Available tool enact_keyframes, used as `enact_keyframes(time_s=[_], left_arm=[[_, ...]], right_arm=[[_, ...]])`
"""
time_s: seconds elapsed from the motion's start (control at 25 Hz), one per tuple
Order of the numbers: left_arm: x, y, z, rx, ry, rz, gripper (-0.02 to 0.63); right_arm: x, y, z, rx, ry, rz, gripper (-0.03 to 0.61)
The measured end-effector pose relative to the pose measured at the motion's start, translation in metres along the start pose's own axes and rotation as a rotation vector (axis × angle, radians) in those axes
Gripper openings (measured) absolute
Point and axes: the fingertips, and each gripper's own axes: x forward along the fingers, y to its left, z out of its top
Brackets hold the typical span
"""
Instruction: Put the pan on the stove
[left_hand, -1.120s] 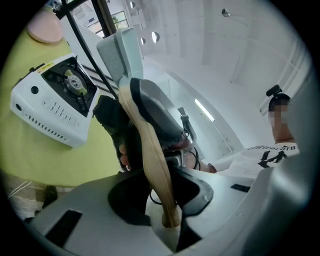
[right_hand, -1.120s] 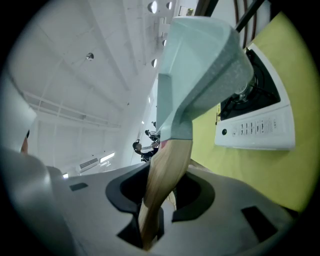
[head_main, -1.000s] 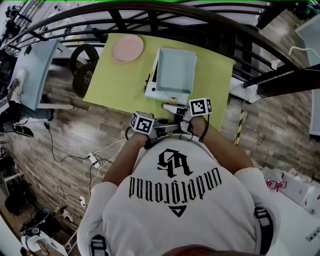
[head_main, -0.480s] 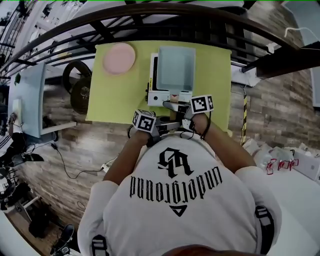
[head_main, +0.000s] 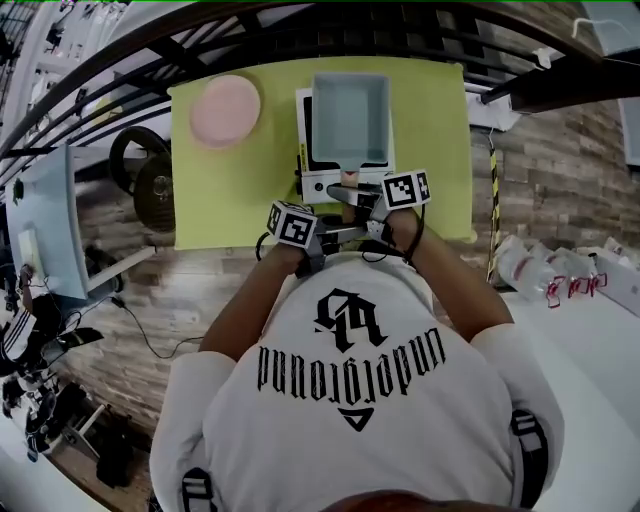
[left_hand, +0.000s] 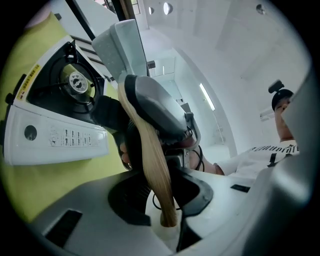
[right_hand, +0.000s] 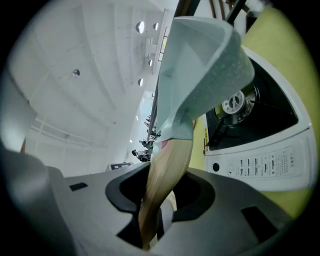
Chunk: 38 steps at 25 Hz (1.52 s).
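Jaws: my left gripper (left_hand: 162, 200) and right gripper (right_hand: 155, 200) each stand part-closed, clamped on the pan's wooden handle (right_hand: 167, 165). Two grips on one handle, I judge, to stop the pan rolling about it.

Yellow-green mat (head_main: 250, 180): carries the stove. I take it as heat and slip protection.

Stove (head_main: 320, 185): white, control panel facing me, so the handle ends up on my side.

Pan (head_main: 350, 118): pale blue, square, directly over the stove and covering most of its top.

Pink plate (head_main: 225, 108): on the mat, well clear of the stove, at its left in the head view.

Burner (right_hand: 233, 102): beneath the pan.

Unclear: whether the pan's base touches the stove's supports; no view shows that gap. My torso cuts off the near floor. The panel's print is too small to read.
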Motion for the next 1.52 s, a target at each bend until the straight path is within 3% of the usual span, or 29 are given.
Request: enact_keyframes(time_s=[0.68,1.04,1.52], left_arm=[[0.025,0.072,-0.009,-0.11,0.063,0.023,0.11],[0.024,0.092,-0.009,-0.156,0.049,0.017,0.11],[0.027,0.105,-0.009,-0.153,0.039,0.041,0.11]], right_arm=[[0.01,-0.083,-0.006,0.058,0.093,-0.062,0.137],[0.02,-0.104,-0.006,0.083,0.114,-0.058,0.138],[0.022,-0.114,-0.007,0.11,0.108,-0.033,0.135]])
